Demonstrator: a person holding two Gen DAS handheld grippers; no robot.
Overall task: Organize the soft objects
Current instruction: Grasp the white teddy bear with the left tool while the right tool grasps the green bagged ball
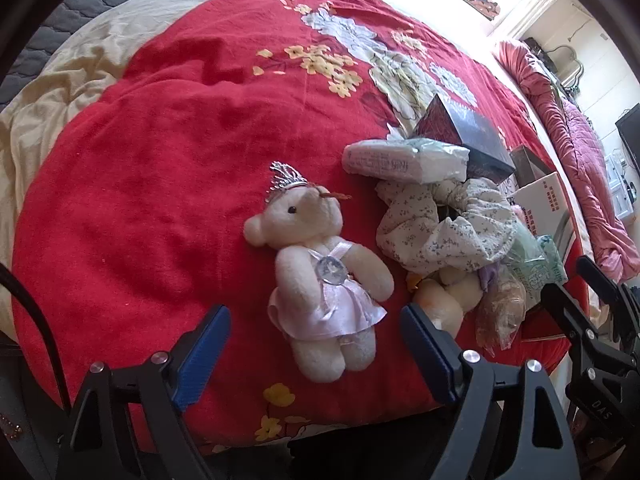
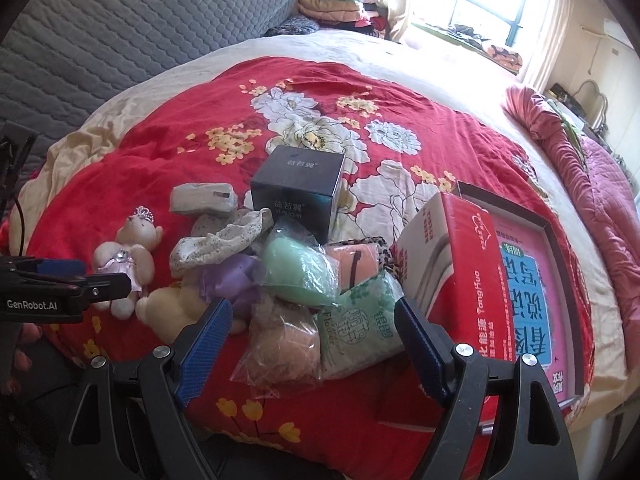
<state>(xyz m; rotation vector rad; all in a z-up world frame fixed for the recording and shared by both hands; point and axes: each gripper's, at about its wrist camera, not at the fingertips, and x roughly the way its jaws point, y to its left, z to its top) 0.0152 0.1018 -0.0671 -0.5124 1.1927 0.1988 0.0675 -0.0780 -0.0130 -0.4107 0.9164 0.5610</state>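
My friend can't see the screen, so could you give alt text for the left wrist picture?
A cream teddy bear in a pink dress and silver tiara lies on a red floral blanket, framed by the open left tongs. Right of it sit a floral cloth, a tissue pack and a dark box.

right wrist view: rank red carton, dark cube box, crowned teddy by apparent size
1. red carton, largest, though it also sits nearest the camera, which inflates it.
2. dark cube box.
3. crowned teddy, smallest; partly hidden behind the left gripper, so its gap to the box is unsure.
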